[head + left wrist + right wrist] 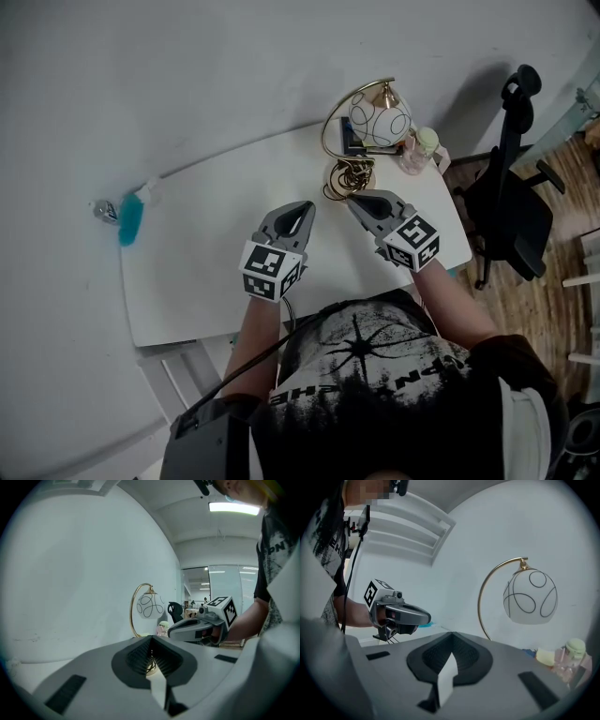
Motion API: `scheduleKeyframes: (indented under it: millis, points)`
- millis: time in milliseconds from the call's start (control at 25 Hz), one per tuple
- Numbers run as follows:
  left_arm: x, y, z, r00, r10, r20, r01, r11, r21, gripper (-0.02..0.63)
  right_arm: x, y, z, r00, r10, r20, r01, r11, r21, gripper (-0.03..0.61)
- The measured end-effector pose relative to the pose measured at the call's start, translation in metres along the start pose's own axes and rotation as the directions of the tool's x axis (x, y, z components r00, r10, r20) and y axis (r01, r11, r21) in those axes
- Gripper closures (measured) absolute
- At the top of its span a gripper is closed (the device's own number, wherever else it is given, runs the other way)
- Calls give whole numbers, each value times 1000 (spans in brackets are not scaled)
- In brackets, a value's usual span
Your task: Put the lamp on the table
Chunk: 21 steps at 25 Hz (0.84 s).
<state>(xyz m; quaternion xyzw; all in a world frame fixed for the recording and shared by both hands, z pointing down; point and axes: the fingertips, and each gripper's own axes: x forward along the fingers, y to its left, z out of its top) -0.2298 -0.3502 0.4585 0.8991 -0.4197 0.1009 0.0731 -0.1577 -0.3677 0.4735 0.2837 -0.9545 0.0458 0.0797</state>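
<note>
The lamp (379, 118) stands upright on the white table (206, 272) near its far right corner: a white globe shade with dark swirls (150, 605) (530, 597) hangs from a curved gold arm over a gold wire base (347, 178). My left gripper (306, 205) is shut and empty above the table's middle, left of the base. My right gripper (352, 198) is shut and empty just in front of the base, not touching it. Each gripper shows in the other's view: the right gripper (171, 631) and the left gripper (427, 617).
A small pale bottle (424, 142) and a dark flat item (354, 137) sit behind the lamp. A teal brush (131, 217) lies by the wall past the table's left end. A black office chair (511, 197) stands to the right, on wooden floor.
</note>
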Motion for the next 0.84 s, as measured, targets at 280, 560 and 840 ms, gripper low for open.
scheduleKeyframes:
  millis: [280, 560, 840]
  points:
    - [-3, -5, -3, 1000, -18, -1, 18, 1000, 8, 598, 4, 8, -2, 1000, 14, -7, -14, 1000, -25, 560]
    - [-8, -1, -13, 1000, -4, -16, 4, 1000, -7, 598, 10, 12, -13, 999, 22, -36, -23, 1000, -17, 560]
    - [-8, -4, -23, 998, -14, -60, 15, 1000, 23, 598, 16, 18, -17, 998, 38, -49, -39, 999, -27, 560]
